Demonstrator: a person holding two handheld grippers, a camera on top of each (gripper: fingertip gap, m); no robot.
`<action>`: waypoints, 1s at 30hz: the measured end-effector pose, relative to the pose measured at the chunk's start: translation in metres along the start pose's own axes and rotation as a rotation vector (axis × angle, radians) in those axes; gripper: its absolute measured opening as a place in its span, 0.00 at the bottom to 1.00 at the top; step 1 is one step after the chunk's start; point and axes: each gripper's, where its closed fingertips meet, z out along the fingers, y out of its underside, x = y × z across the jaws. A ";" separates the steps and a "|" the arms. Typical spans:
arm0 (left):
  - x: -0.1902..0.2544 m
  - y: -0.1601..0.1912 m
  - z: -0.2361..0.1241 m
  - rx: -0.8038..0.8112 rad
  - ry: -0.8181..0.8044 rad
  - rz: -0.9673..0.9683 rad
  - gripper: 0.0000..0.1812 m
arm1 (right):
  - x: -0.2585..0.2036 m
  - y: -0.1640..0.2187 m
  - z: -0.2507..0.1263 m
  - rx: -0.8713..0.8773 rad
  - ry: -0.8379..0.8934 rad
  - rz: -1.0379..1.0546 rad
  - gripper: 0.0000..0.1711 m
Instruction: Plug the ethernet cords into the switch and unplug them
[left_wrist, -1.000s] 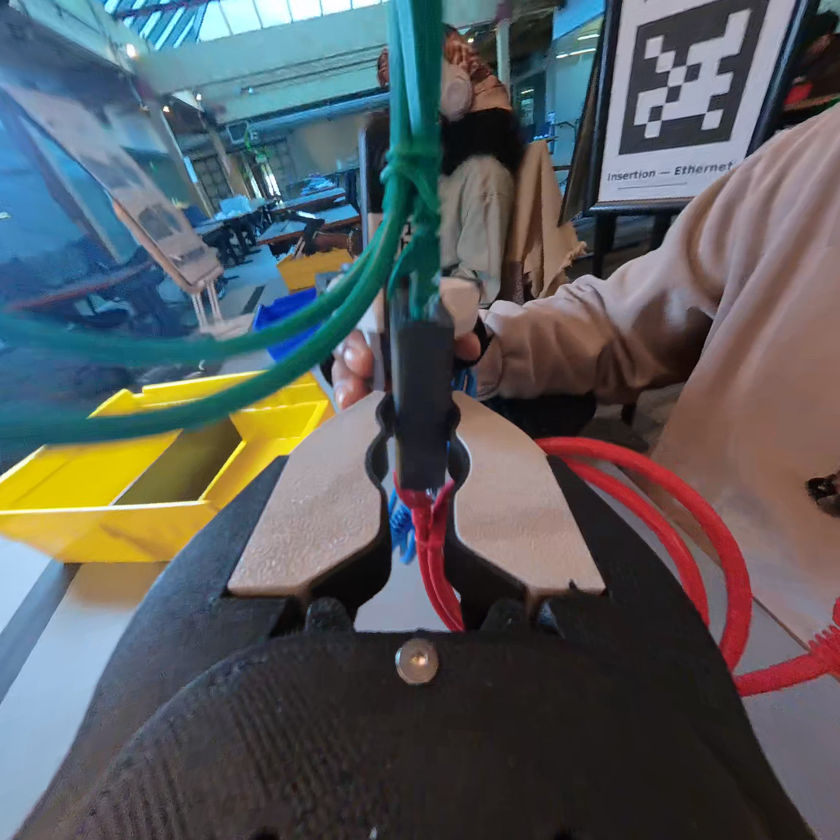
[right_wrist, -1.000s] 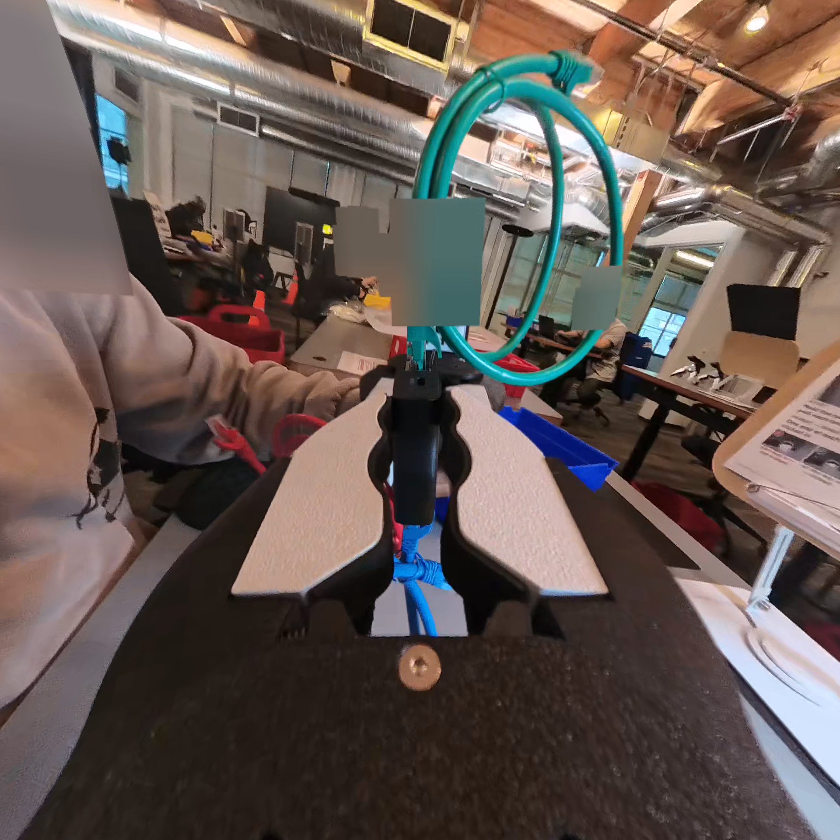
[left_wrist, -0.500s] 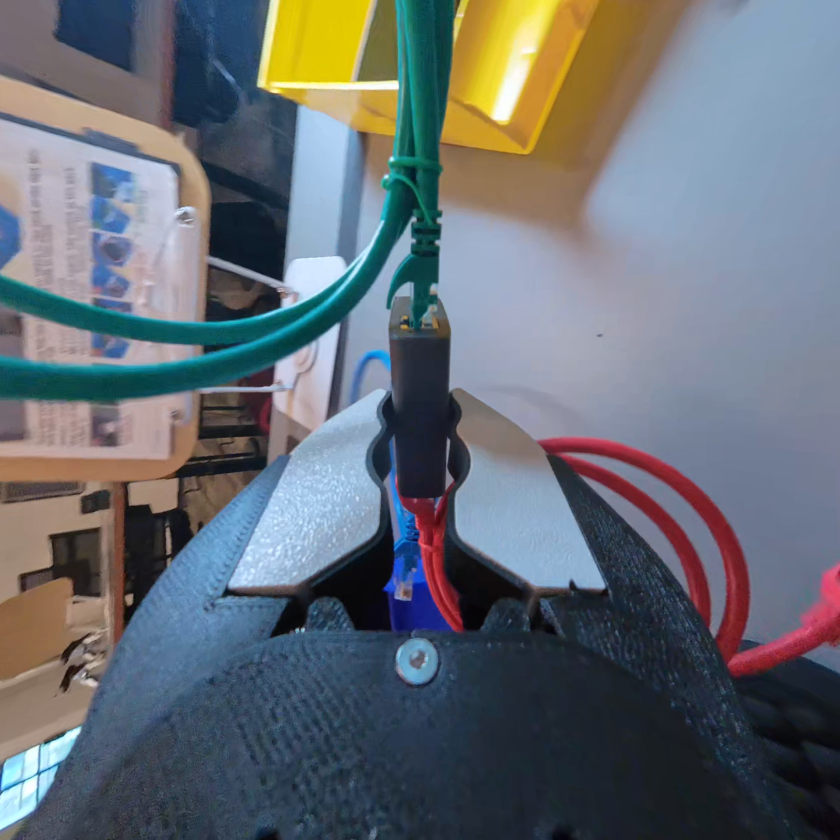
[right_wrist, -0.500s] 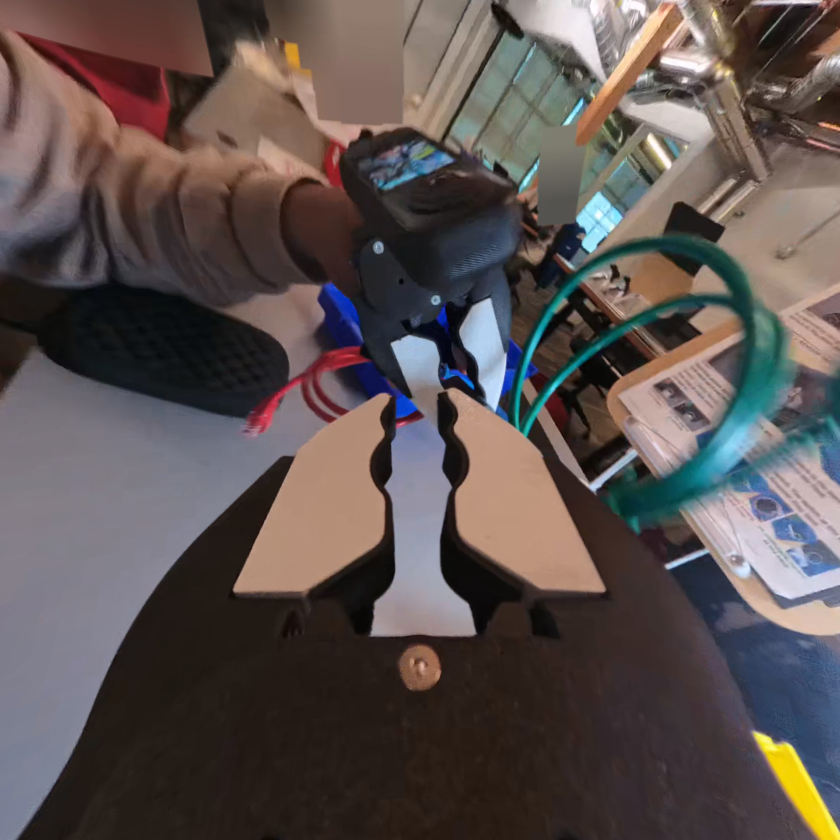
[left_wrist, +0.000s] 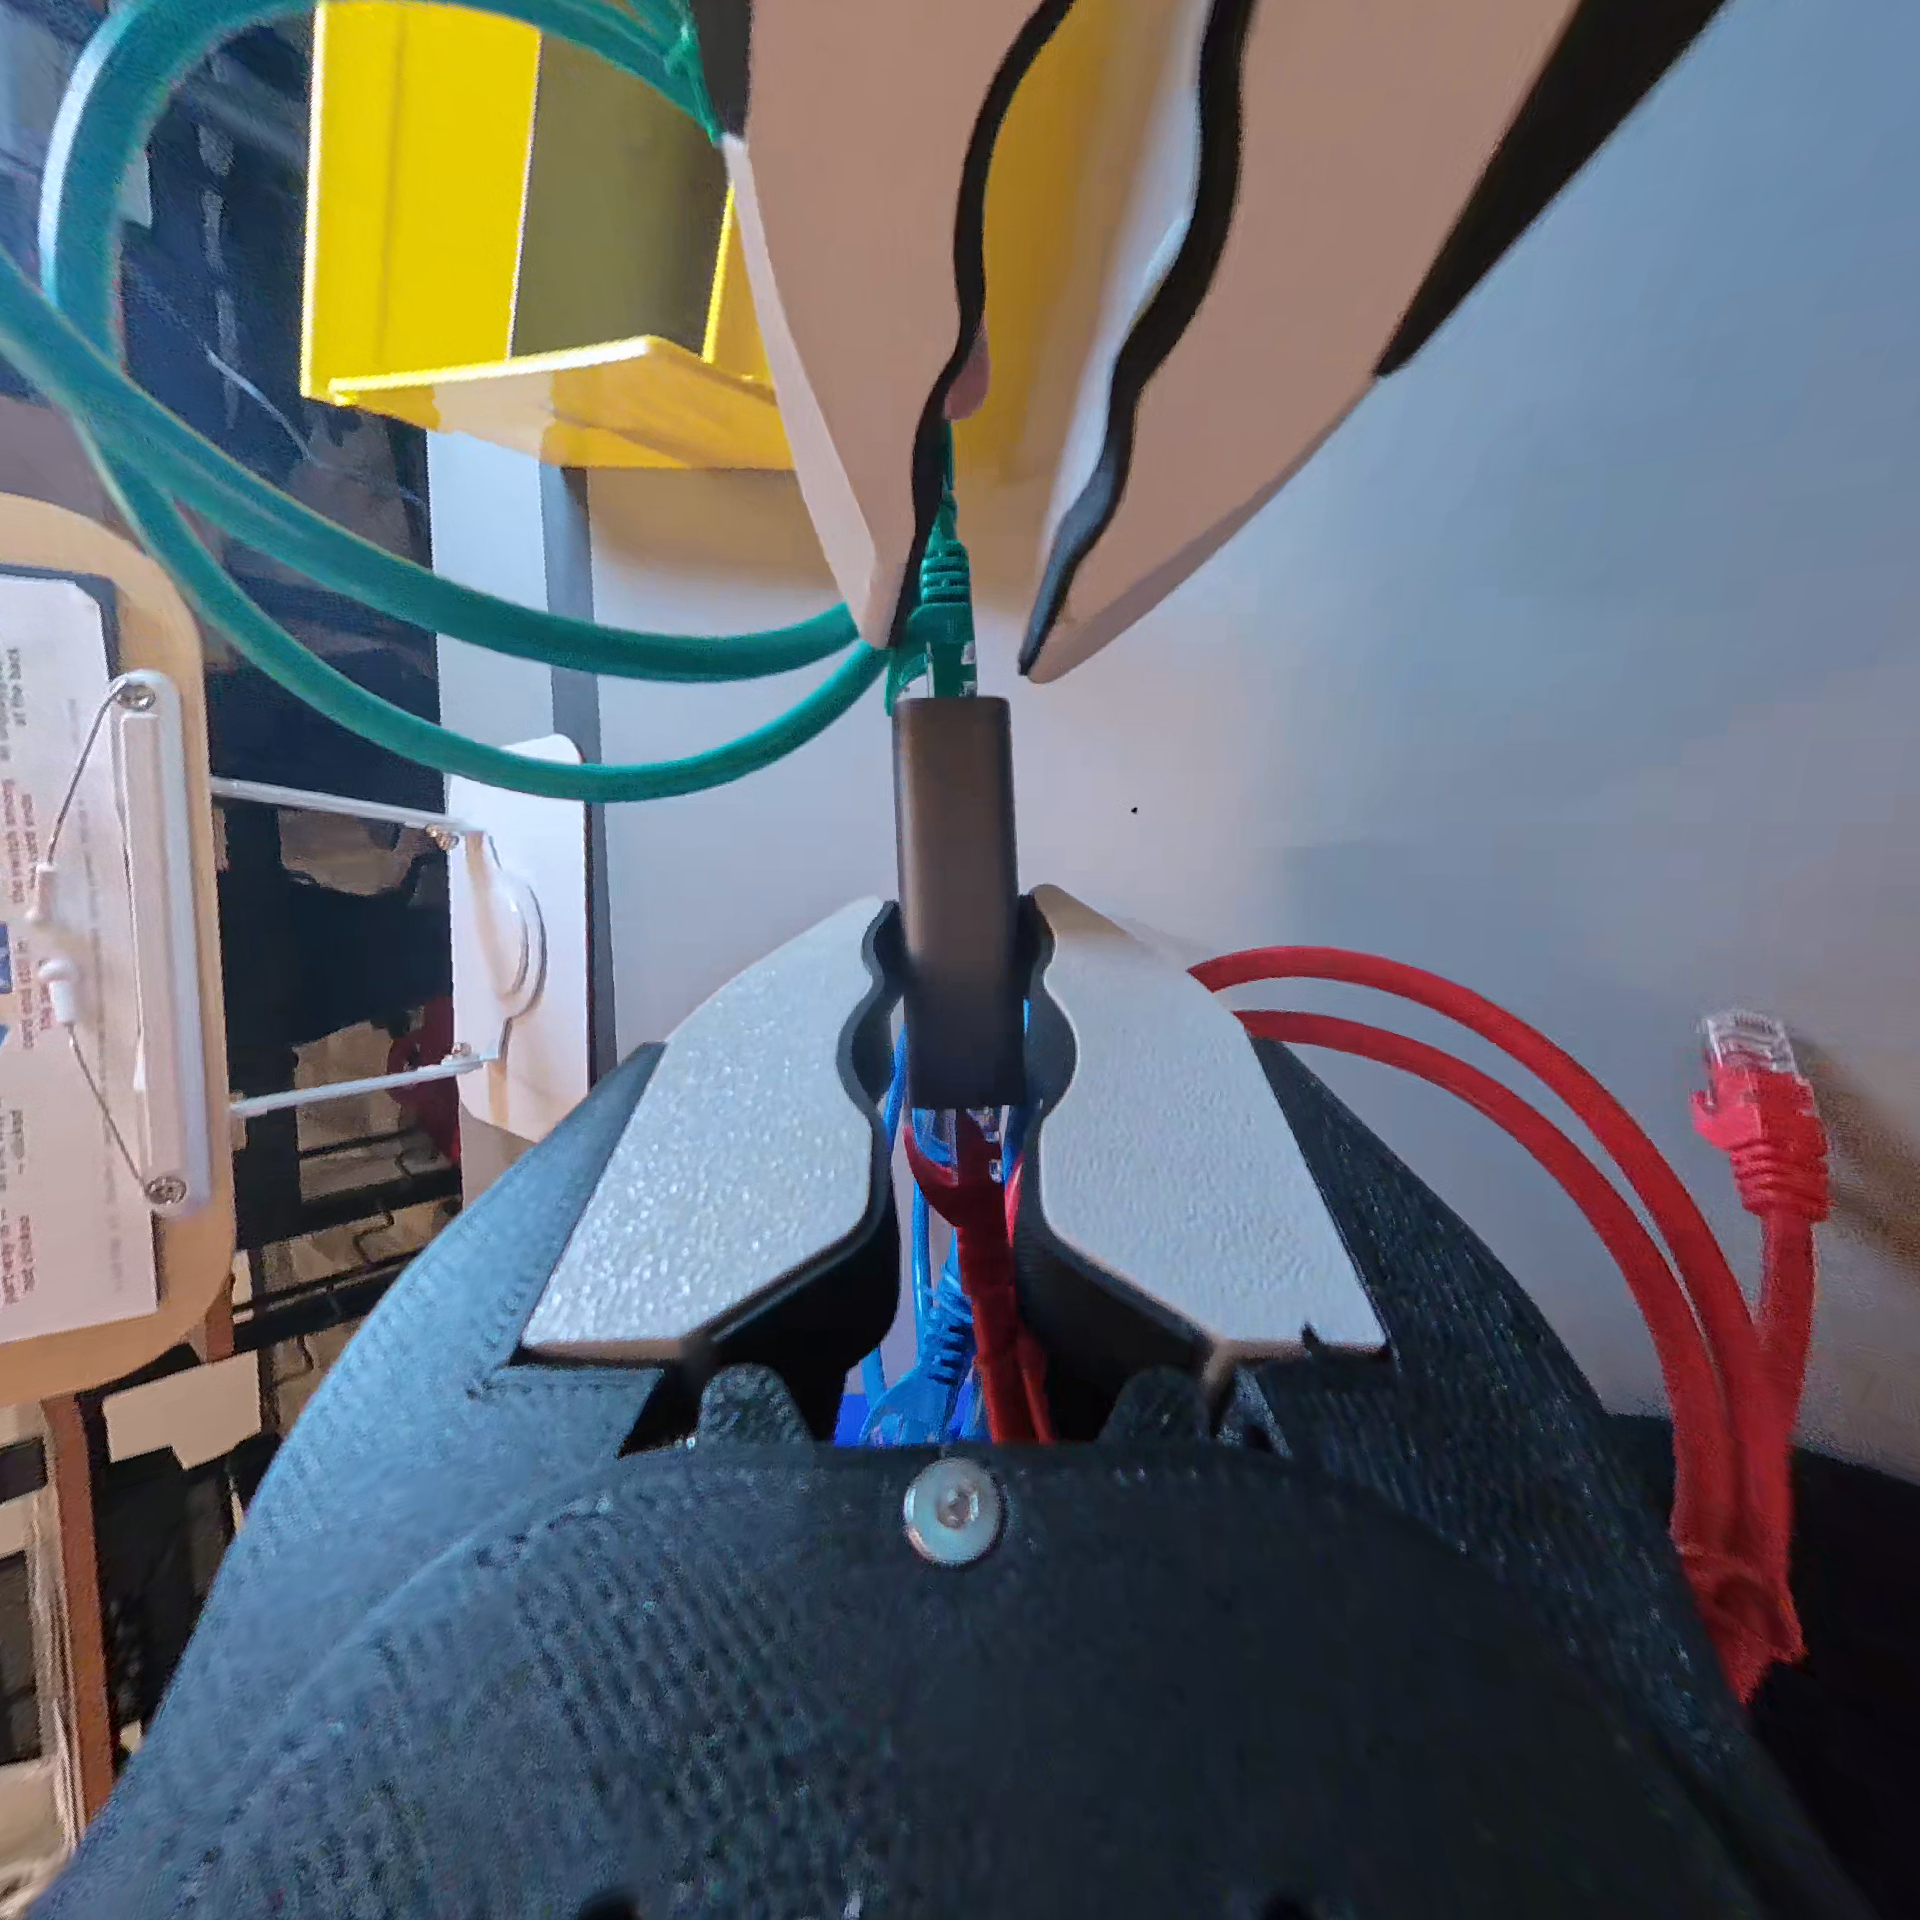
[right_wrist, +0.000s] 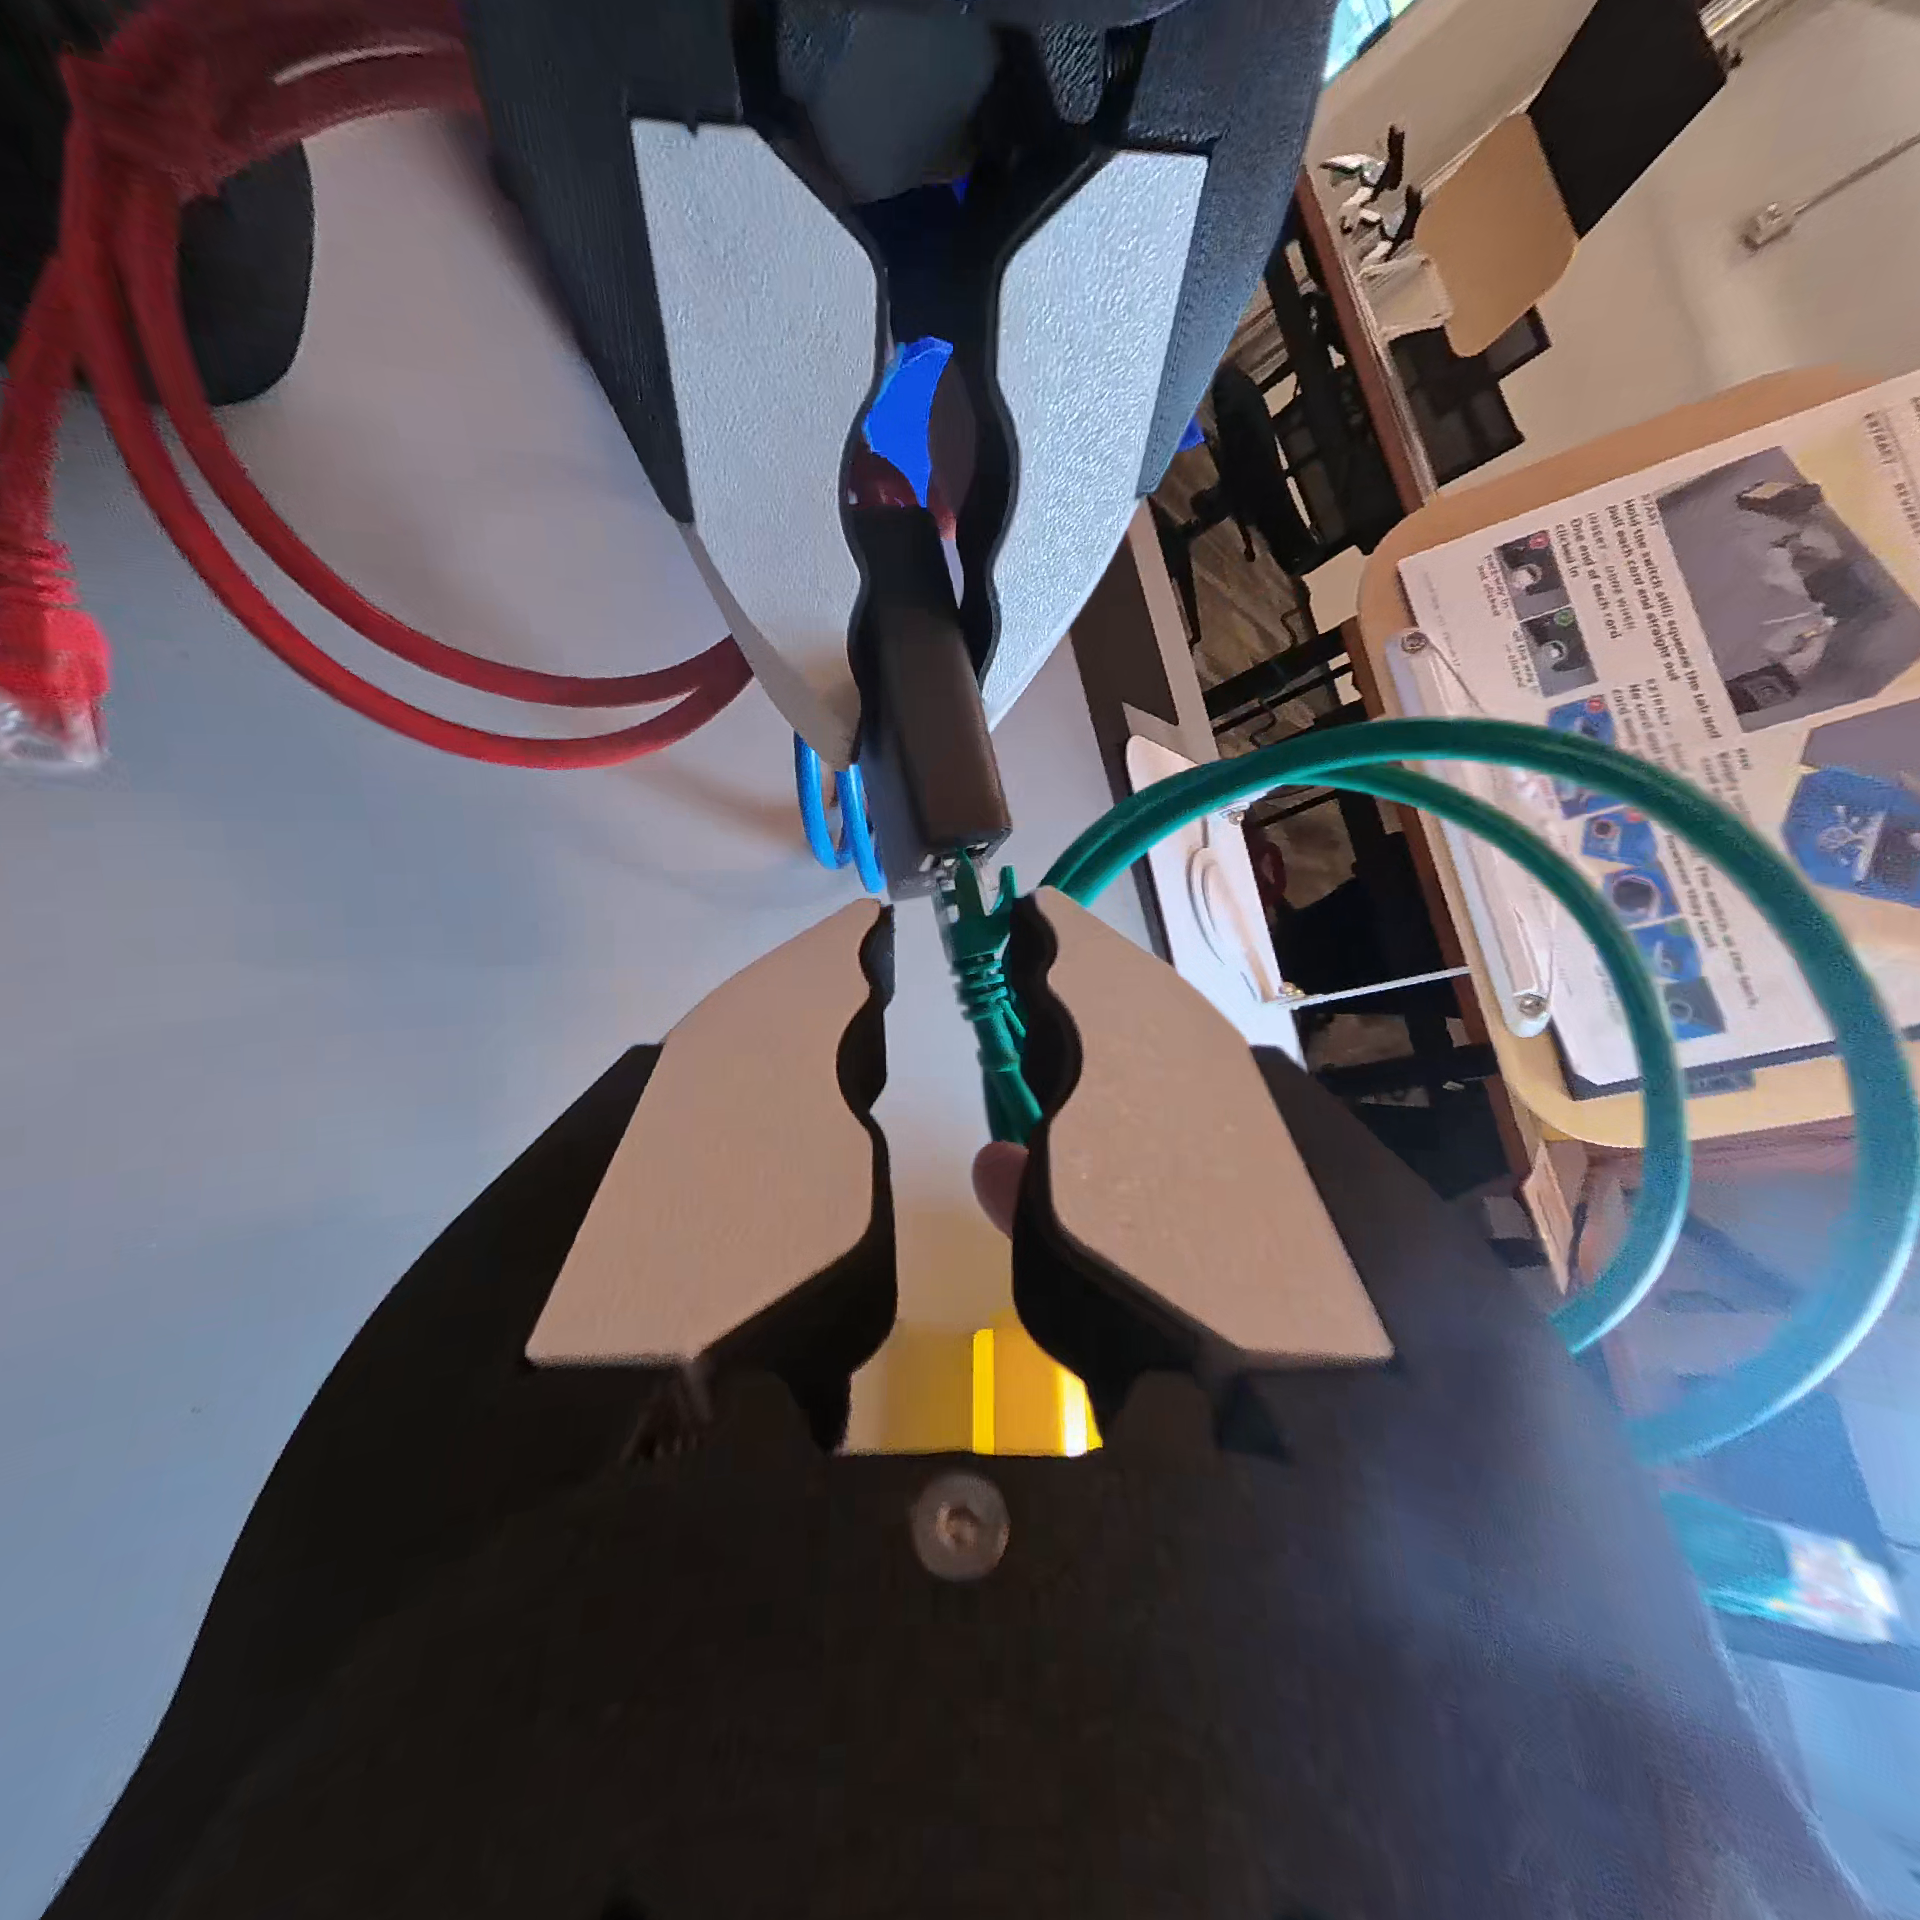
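Black and boxy, the switch (left_wrist: 954, 904) sits clamped between the pale fingers (left_wrist: 727, 1132) of the left gripper (left_wrist: 954, 914), its far end poking out past the tips, and its near end back in the throat, where the red cord (left_wrist: 1538, 1101) and blue cord (left_wrist: 940, 1330) run in. The green cord's plug (right_wrist: 977, 940) is seated in that far end. Facing it tip to tip is the right gripper (right_wrist: 951, 914), fingers parted narrowly either side of the green plug's boot: the boot lies against the right-hand finger (right_wrist: 1153, 1132), with a clear gap to the other. Green cord (right_wrist: 1558, 790) loops off beyond the counter's (right_wrist: 312, 987) edge, toward a clipboard with an instruction sheet (right_wrist: 1714, 727). Red loops lie on the counter beside the left gripper, a loose red plug (left_wrist: 1756, 1091) at their end. Yellow bin (left_wrist: 499, 208) sits farther out on the counter.
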 end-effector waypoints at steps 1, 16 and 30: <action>0.003 0.000 0.000 0.010 0.006 0.014 0.12 | -0.002 0.001 0.000 -0.002 -0.012 0.001 0.11; 0.027 0.005 -0.003 0.103 0.028 0.087 0.12 | -0.034 -0.001 0.012 0.000 -0.151 -0.024 0.09; 0.024 0.001 -0.010 0.132 0.026 0.084 0.12 | -0.027 -0.008 0.004 0.044 -0.084 -0.017 0.08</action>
